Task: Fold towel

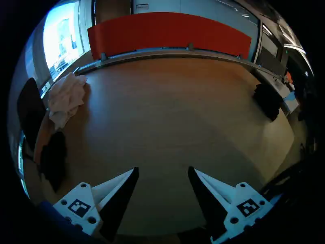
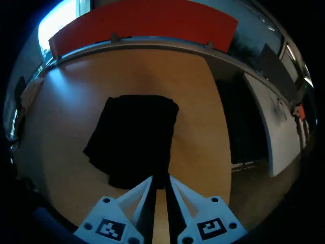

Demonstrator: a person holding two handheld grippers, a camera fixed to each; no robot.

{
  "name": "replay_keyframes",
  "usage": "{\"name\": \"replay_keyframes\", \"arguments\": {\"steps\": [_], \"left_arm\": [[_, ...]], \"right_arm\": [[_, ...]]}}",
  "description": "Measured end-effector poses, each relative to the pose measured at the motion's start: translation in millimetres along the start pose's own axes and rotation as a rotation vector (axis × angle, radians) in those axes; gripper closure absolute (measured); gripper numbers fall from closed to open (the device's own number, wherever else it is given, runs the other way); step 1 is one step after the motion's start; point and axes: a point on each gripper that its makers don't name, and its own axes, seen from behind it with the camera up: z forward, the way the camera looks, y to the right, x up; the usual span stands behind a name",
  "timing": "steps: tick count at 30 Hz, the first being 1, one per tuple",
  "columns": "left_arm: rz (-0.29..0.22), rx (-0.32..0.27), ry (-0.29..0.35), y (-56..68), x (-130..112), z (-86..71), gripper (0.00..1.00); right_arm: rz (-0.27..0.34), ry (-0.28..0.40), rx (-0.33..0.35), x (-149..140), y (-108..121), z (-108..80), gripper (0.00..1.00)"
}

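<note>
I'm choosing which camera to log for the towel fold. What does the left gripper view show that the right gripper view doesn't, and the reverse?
Left gripper view: the left gripper, fingers spread wide over bare tabletop, and a crumpled pale towel at the table's far left edge. Right gripper view: the right gripper, fingers nearly together and seemingly pinching the near edge of a black towel that lies flat. Both: the wooden table and the red partition behind it.

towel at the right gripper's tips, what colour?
The towel is plain black; it shows best in the right gripper view.
</note>
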Motion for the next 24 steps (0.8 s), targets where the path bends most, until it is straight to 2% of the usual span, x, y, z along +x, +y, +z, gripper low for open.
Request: {"name": "replay_keyframes", "arguments": {"steps": [5,9,13,24], "left_arm": [[-0.005,0.001,-0.001,-0.5,-1.1,0.1,0.10],[-0.010,0.000,-0.001,-1.0,-1.5,0.9,0.10],[-0.008,-0.001,-0.001,-1.3,-1.3,1.5,0.11],[-0.008,-0.006,0.003,-3.4,0.4,2.6,0.10]], "right_arm": [[-0.012,-0.002,-0.023,-1.1,1.3,-0.1,0.45],[-0.018,0.004,-0.037,0.3,1.7,-1.3,0.33],[-0.021,0.007,-0.046,0.4,3.1,-2.4,0.29],[-0.030,0.002,-0.065,-5.7,6.3,-8.4,0.29]]}}
